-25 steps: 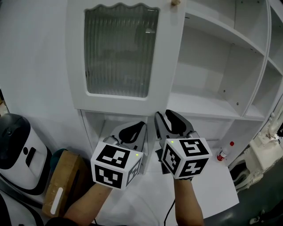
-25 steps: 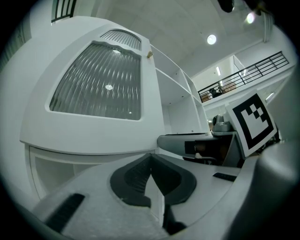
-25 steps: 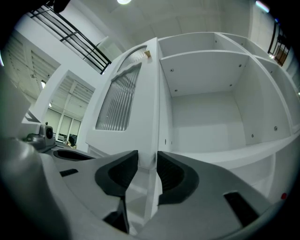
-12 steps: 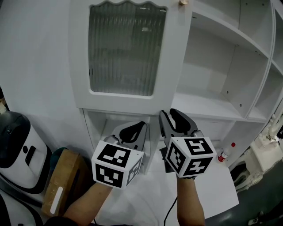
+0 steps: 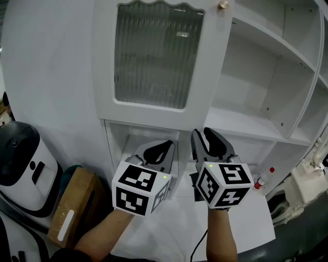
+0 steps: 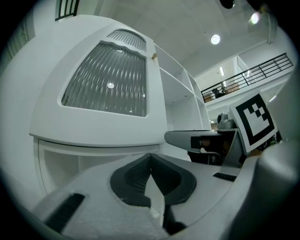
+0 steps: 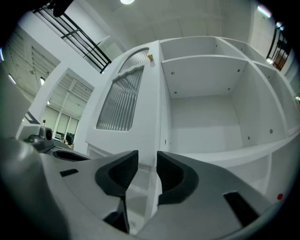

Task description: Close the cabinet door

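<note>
The white cabinet door (image 5: pixel 154 56) with a ribbed glass pane stands swung open to the left of the bare shelves (image 5: pixel 241 123). Its small knob (image 5: pixel 223 4) is at the top right corner. The door (image 6: pixel 103 89) fills the left gripper view, and the right gripper view shows the door (image 7: pixel 126 98) edge-on next to the open compartment (image 7: pixel 211 122). Both grippers hang below the door's bottom edge, apart from it. My left gripper (image 5: pixel 160 149) (image 6: pixel 150 159) is shut with nothing in it. My right gripper (image 5: pixel 204 137) (image 7: pixel 147 161) is open with a narrow gap and holds nothing.
A white and black appliance (image 5: pixel 20 169) and a cardboard box (image 5: pixel 72 204) stand on the floor at lower left. A small bottle with a red cap (image 5: pixel 262 179) stands on a white surface (image 5: pixel 246 215) at lower right. A lower cabinet opening (image 5: pixel 138 140) lies behind the grippers.
The head view has drifted, so the door and grippers sit a little further right in the picture. Both grippers keep their places and jaw states.
</note>
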Demonstrator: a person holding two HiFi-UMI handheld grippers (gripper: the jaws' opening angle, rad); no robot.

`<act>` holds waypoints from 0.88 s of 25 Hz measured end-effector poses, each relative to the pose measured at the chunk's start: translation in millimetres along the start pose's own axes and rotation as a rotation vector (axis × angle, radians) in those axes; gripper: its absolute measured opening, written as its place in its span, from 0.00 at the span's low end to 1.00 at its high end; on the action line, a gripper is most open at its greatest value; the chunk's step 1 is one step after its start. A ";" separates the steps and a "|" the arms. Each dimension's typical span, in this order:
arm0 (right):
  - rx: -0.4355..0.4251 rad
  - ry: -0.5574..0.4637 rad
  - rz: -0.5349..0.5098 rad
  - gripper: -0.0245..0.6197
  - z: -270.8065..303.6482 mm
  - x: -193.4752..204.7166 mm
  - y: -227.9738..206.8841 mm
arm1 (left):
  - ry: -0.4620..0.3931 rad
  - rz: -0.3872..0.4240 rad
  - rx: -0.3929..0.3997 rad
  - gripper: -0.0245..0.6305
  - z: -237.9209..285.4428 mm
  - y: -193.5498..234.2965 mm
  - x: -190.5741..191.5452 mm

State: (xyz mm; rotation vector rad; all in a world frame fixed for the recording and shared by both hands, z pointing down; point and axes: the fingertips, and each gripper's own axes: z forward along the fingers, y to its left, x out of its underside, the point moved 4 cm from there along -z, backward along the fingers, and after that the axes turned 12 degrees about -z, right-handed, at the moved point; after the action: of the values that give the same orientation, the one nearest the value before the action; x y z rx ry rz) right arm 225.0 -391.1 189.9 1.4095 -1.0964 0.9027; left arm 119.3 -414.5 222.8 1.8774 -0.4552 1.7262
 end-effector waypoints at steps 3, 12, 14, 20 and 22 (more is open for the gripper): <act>-0.014 0.002 0.004 0.24 -5.4 0.2 5.7 | -0.001 0.001 -0.007 0.06 -5.8 -3.0 -0.5; -0.054 0.024 0.007 0.19 -26.0 3.8 25.4 | 0.003 -0.004 -0.042 0.06 -26.4 -12.4 3.4; -0.069 0.026 0.008 0.17 -31.3 4.3 30.1 | 0.002 -0.005 -0.049 0.06 -30.6 -16.2 4.0; -0.123 0.024 0.013 0.13 -48.9 4.1 45.9 | -0.007 0.000 -0.071 0.06 -45.8 -28.7 6.0; -0.138 0.024 0.013 0.13 -54.9 3.9 50.6 | -0.008 -0.002 -0.080 0.06 -51.6 -32.2 7.0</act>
State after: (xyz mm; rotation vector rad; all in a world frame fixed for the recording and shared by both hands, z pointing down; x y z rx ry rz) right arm 180.3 -336.8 215.3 1.2768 -1.1289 0.8348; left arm 97.6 -357.3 226.0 1.8283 -0.5185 1.6747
